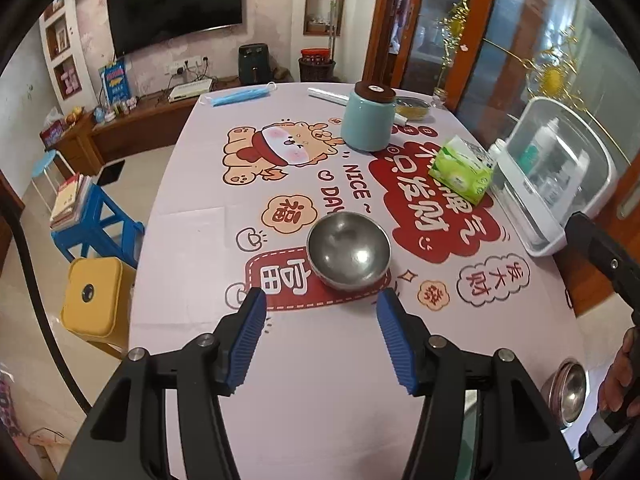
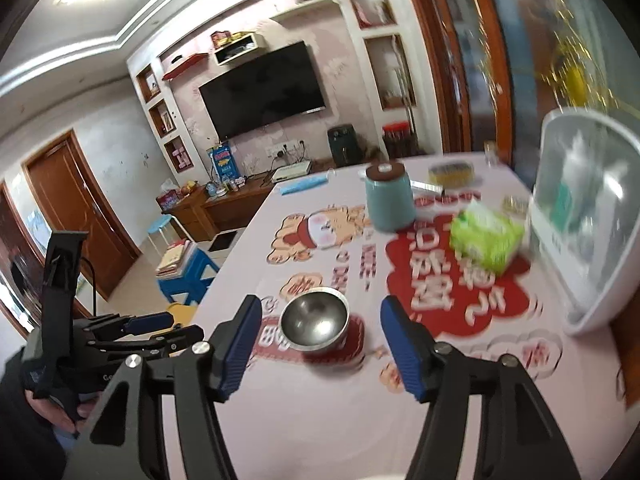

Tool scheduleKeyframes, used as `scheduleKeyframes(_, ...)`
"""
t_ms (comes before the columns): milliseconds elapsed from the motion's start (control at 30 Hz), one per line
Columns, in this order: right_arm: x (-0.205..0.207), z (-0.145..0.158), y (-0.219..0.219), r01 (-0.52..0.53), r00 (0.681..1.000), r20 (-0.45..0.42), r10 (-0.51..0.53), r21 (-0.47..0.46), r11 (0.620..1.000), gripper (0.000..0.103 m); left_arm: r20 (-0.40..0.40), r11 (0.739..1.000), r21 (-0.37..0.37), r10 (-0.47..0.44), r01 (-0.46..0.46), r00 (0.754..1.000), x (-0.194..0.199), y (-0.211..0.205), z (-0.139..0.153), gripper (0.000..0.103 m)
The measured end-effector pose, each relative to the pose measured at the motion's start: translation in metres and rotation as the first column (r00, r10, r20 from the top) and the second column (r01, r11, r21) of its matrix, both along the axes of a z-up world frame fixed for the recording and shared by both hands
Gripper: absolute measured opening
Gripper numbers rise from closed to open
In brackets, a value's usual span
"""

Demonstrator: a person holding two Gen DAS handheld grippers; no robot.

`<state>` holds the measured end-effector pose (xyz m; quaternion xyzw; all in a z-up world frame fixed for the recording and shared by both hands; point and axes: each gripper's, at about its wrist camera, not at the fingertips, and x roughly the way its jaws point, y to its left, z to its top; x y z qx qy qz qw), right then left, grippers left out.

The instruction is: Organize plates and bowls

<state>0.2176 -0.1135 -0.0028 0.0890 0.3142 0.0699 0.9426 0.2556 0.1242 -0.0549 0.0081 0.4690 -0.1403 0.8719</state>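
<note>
Printed tablecloth (image 1: 304, 380) on a dining table: steel bowl (image 1: 349, 250) upright near centre. Left gripper (image 1: 320, 338) and right gripper (image 2: 320, 342) both part-open, empty, bowl just ahead at 12 o'clock; second bowl (image 1: 566, 388) at 4 o'clock.

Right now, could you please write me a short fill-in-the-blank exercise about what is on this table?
1. The steel bowl stands upright on the ____ patch of the tablecloth.
2. The teal canister wears a ____ lid.
3. The tissue pack is ____ in colour.
4. The left gripper jaws are ____, with nothing between them.

Missing words: red; brown; green; open
</note>
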Motion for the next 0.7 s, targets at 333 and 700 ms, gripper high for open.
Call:
scheduleKeyframes(333, 0.051, -0.044, 0.017, -0.04, 0.998, -0.047, 0.037, -0.053, 0.998, 0.063, -0.067, 0.994, -0.105, -0.016, 0.009, 0.998, 0.045, -0.018, -0.056, 0.056)
scheduleKeyframes(700, 0.09, -0.114, 0.021, -0.047, 0.982, -0.185, 0.039, -0.035, 0.998, 0.063, -0.161, 0.98, -0.193, 0.027, -0.058, 0.987, 0.083, -0.02, -0.125, 0.057)
